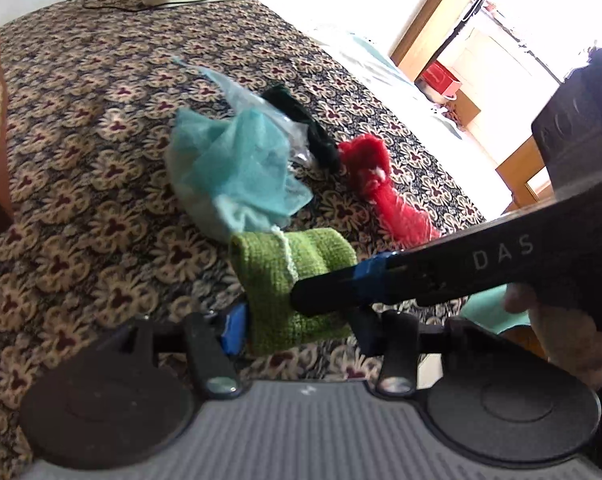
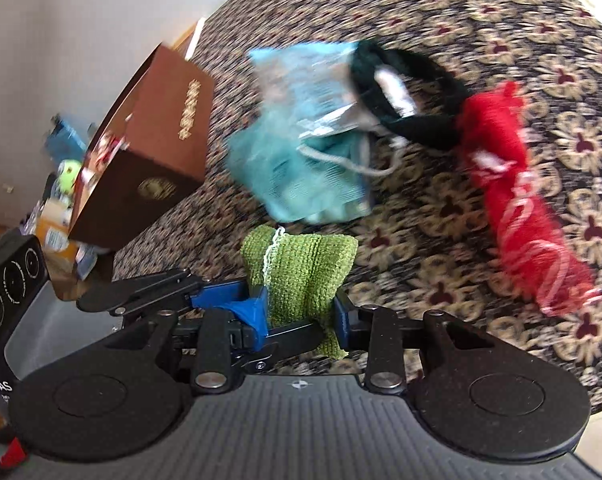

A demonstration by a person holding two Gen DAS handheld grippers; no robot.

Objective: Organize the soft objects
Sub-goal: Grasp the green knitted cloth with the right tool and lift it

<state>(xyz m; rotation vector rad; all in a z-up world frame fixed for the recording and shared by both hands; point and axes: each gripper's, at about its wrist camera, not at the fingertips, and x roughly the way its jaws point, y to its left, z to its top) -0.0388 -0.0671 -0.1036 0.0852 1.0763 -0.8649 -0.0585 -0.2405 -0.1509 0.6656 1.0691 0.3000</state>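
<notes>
Noted a brown box [image 2: 161, 128] standing at the far left of the counter [image 1: 81, 120], on its patterned cloth. Found a crumpled teal mesh cloth [image 1: 237, 168] to its right, apart from the box, with a clear plastic bag [image 1: 261, 108] lying against it. Saw a dark green band [image 1: 313, 128] touching the bag's right side, then a red knit piece [image 1: 385, 188] just beside the band, farthest right. Found the green knit piece [image 1: 301, 264] nearest the cameras, below the teal mesh and lifted at the counter's near edge. Saw the left claw [image 1: 299, 330] closed against both sides of that knit. Saw the right claw [image 2: 299, 312] pinching the same knit narrow, its finger crossing over the left claw's.
</notes>
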